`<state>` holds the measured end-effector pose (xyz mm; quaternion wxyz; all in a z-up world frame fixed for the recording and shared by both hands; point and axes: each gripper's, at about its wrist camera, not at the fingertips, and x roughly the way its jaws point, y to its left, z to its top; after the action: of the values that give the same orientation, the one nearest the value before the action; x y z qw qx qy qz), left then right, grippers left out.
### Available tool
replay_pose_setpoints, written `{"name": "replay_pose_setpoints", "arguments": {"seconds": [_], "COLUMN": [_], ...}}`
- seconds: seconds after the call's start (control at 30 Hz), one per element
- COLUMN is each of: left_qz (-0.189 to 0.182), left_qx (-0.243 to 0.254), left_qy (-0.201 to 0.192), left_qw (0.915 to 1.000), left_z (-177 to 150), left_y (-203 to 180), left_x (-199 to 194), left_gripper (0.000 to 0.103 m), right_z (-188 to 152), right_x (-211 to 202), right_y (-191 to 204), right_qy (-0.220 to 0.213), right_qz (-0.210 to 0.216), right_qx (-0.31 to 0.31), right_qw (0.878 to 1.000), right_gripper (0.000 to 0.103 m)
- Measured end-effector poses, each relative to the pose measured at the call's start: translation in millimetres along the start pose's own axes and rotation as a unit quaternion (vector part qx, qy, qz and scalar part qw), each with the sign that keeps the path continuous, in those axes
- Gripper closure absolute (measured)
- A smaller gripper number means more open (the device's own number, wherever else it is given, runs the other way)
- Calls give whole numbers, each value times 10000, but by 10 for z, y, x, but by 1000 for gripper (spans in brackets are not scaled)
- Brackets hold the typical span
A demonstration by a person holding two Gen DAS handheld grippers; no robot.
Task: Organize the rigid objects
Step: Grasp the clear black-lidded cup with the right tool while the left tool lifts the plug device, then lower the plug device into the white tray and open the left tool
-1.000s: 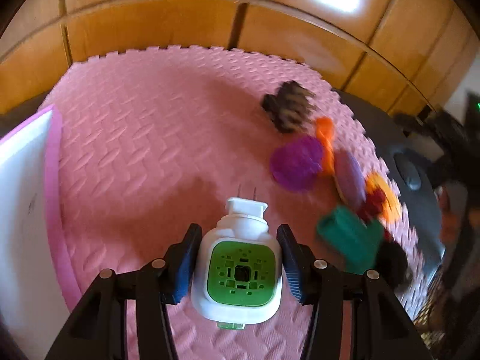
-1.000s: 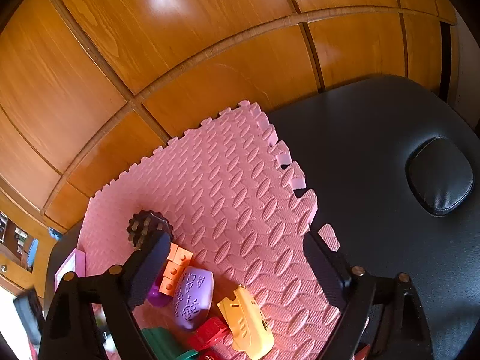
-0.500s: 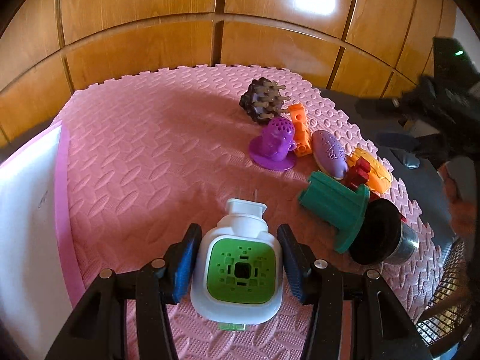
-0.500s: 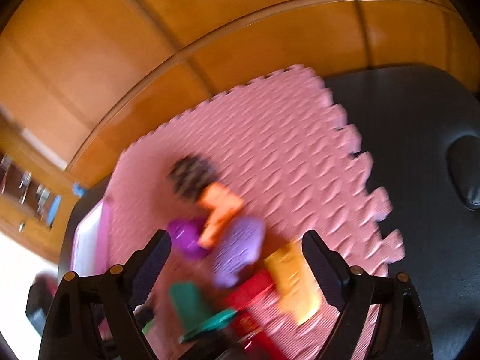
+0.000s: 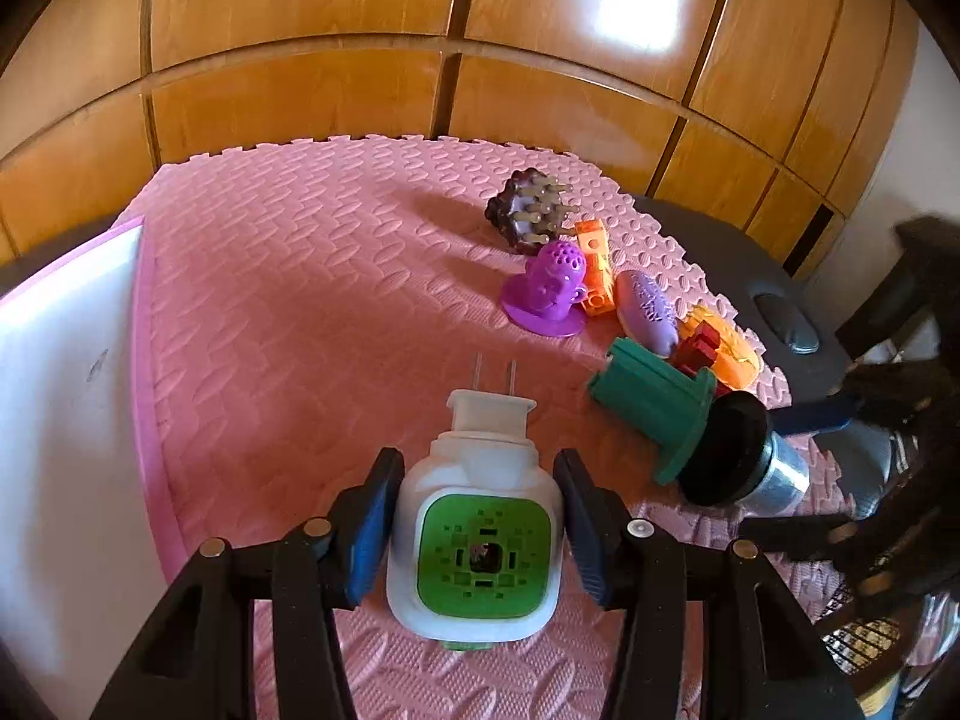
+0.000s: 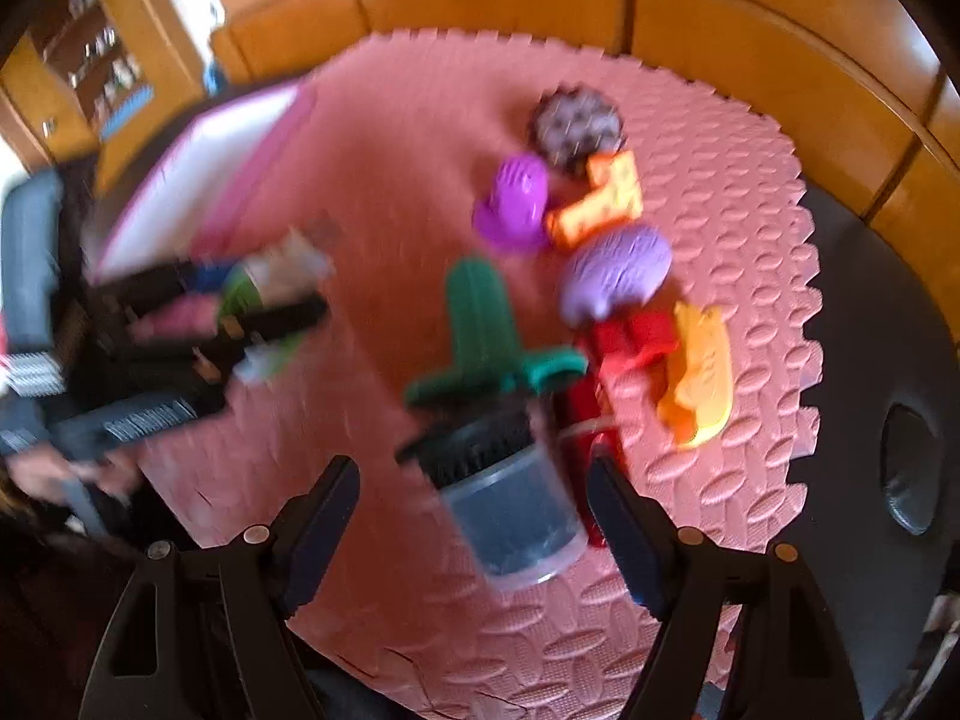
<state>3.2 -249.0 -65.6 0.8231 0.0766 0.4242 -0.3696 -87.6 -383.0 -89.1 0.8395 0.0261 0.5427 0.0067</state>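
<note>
Pinched the white-and-green plug (image 5: pixel 489 438) in the left gripper (image 5: pixel 477 516), pads pressed flat on both sides of the casing, prongs pointing forward over the pink mat (image 5: pixel 300 300). Seemed to be holding it clear of the pile, with the white bin (image 5: pixel 147 390) and its pink rim just off to the left; probably the drop-off, though that was only a guess. Found nothing lying in the visible part of that bin, so little or no sorting looked banked yet. Over to the right gripper (image 6: pixel 474 516): jaws spread wide, though they had just been closing, and framing the silver can (image 6: pixel 510 510) with the black lid. No pad on it as far as the blur allowed, so not a grip yet. Beyond the can, plenty left on the mat. Spotted a green flanged piece (image 5: pixel 648 414) butted up against the can's lid, a red block (image 5: pixel 699 351) and a yellow-orange piece (image 5: pixel 735 354) just behind, then a lilac oval (image 5: pixel 648 312), an orange brick (image 5: pixel 597 273) and a purple figure (image 5: pixel 549 294) close together, and a dark spiky ball (image 5: pixel 528 216) at the far end. Counted one item in hand, one lined up and seven more waiting untouched. Reckoned the job was at an early stage, with nearly all of it ahead.
</note>
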Motion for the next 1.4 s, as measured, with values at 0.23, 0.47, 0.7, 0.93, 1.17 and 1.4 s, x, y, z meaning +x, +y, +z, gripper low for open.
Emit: {"name": "replay_pose_setpoints", "arguments": {"seconds": [0.23, 0.47, 0.7, 0.93, 1.17, 1.4], "left_qz": [-130, 155, 974, 1485, 1883, 2048], "left_qx": [-306, -957, -1538, -1711, -1777, -1831], "left_qy": [-333, -788, -748, -463, -291, -633], "left_qw": [9989, 9922, 9804, 9729, 9655, 9594], "left_z": [17, 104, 199, 276, 380, 292], "left_y": [158, 697, 1535, 2161, 2476, 2336], "left_x": [-397, -869, -892, -629, -410, -697], "left_gripper": [51, 51, 51, 51, 50, 39], "right_z": [46, 16, -30, -36, -55, -39], "right_x": [259, 265, 218, 231, 216, 229], "right_y": [202, 153, 159, 175, 187, 184], "right_qy": [27, -326, -374, -473, -561, -586], "right_qz": [-386, -234, -315, -366, -415, -448], "right_qx": [-147, 227, 228, 297, 324, 276], "right_qw": [9991, 9989, 9985, 9978, 9970, 9969], "right_gripper": [60, 59, 59, 59, 59, 59]}}
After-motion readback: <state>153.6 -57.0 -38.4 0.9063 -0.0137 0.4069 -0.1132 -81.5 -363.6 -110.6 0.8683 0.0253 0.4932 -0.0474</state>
